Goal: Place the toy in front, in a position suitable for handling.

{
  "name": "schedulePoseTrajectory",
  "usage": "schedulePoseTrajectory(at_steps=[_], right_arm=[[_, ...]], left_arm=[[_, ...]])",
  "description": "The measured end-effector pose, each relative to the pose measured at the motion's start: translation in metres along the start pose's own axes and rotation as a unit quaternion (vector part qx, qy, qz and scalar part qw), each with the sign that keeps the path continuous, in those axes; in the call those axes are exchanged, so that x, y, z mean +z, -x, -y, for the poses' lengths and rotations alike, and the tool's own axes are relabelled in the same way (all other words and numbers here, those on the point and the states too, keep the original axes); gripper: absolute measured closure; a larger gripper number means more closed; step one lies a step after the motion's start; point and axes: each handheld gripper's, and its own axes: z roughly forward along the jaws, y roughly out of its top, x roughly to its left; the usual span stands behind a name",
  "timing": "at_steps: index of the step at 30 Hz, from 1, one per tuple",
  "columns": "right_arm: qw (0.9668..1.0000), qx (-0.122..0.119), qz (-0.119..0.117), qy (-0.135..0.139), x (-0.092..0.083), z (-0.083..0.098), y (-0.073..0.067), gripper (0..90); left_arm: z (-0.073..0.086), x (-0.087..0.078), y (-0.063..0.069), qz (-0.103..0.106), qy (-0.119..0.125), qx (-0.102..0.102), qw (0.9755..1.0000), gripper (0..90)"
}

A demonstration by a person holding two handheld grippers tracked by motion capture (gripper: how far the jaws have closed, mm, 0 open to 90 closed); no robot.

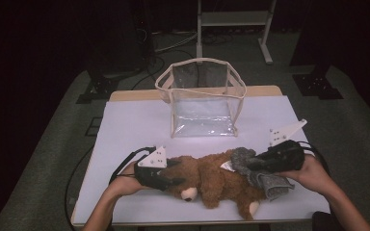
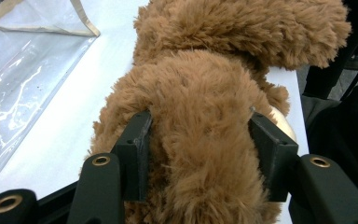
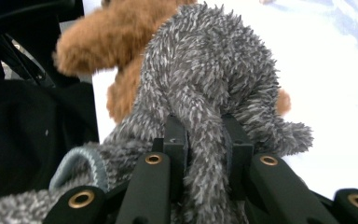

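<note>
High view shows a brown plush bear (image 1: 212, 180) lying lengthwise along the near edge of the white worktop (image 1: 130, 125), with a grey fuzzy sock (image 1: 260, 173) draped over its right-hand end. The left gripper (image 1: 171, 175) has its jaws clamped on the bear's left end; in the left gripper view the two black jaws press into the brown fur (image 2: 200, 121) on either side, so the bear is gripped there. The right gripper (image 1: 250, 163) lies across the other end, and in the right gripper view its jaws are pinched tight on a fold of the sock (image 3: 205, 93), with the sock's ribbed cuff hanging at the lower left and brown fur showing behind. A white tag sticks out between the sock and the bear's body.

Behind the bear, near the middle of the worktop and well apart from it, a clear plastic bag (image 1: 202, 103) with beige trim stands upright with its top open; nothing can be seen inside it. Nothing lies between the bear and the bag. Black cables trail from both grippers over the near edge. Beyond the worktop, a white metal frame (image 1: 233, 19) stands on the grey floor, with loose cables beside it.
</note>
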Motion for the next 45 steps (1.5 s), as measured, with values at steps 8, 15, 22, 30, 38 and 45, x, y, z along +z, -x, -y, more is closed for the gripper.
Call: schedulePoseTrajectory(at_steps=[8, 15, 22, 30, 38, 45], right_arm=[[0.9991, -0.032, -0.028, -0.005, 0.046, -0.04, 0.005, 75.1], [0.9992, -0.018, -0.035, 0.004, 0.055, -0.027, -0.005, 75.6], [0.9982, -0.039, -0.041, 0.018, 0.053, -0.018, -0.024, 75.6], [0.9976, 0.007, -0.055, 0.042, 0.048, -0.015, 0.009, 75.3], [0.9988, 0.015, -0.033, 0.034, 0.039, -0.032, 0.035, 75.2], [0.9993, 0.007, -0.018, 0.031, 0.032, -0.055, 0.048, 75.2]], left_arm=[[-0.003, -0.001, -0.002, -0.001, -0.012, 0.003, 0.9999, 44.8], [-0.016, 0.005, -0.009, 0.008, -0.028, -0.026, 0.9992, 23.8], [-0.024, 0.032, -0.011, 0.037, -0.063, -0.057, 0.9957, 6.9], [-0.036, 0.043, -0.019, 0.01, -0.094, -0.034, 0.995, 44.3], [-0.055, 0.041, -0.036, -0.055, -0.05, 0.005, 0.9972, 52.3], [-0.057, 0.033, -0.066, -0.082, -0.025, 0.035, 0.9956, 49.5]])
